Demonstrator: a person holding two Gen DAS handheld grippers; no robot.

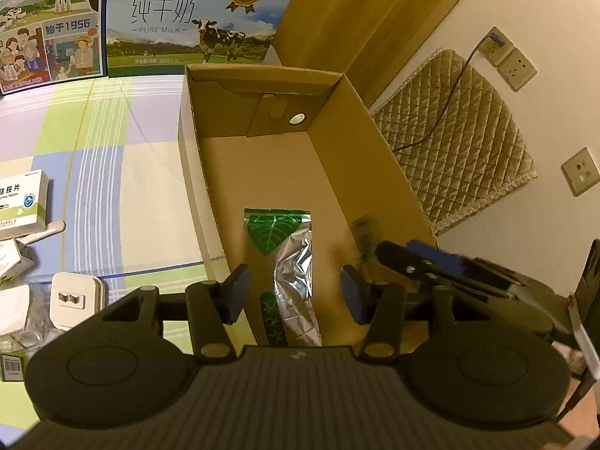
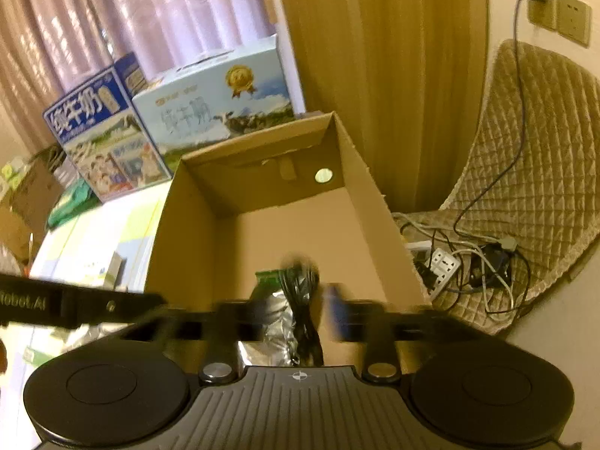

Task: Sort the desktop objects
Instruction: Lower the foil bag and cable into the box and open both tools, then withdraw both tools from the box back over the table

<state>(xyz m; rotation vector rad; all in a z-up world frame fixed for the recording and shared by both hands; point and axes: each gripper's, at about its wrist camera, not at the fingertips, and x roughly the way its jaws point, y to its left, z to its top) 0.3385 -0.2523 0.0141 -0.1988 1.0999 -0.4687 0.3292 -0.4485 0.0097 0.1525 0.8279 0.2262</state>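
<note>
Two grippers crowd one cardboard box, and that is your risk — the right gripper sits just right of the left gripper, close enough to knock it. Motion blur hides its pads, so you cannot tell whether they clamp the black cable bundle hanging between them; if the hold is slack, the bundle could drop short and snag the near rim. Your left gripper is spread wide and empty, with the foil tea pouch lying on the box floor just ahead, between its fingers.
</note>
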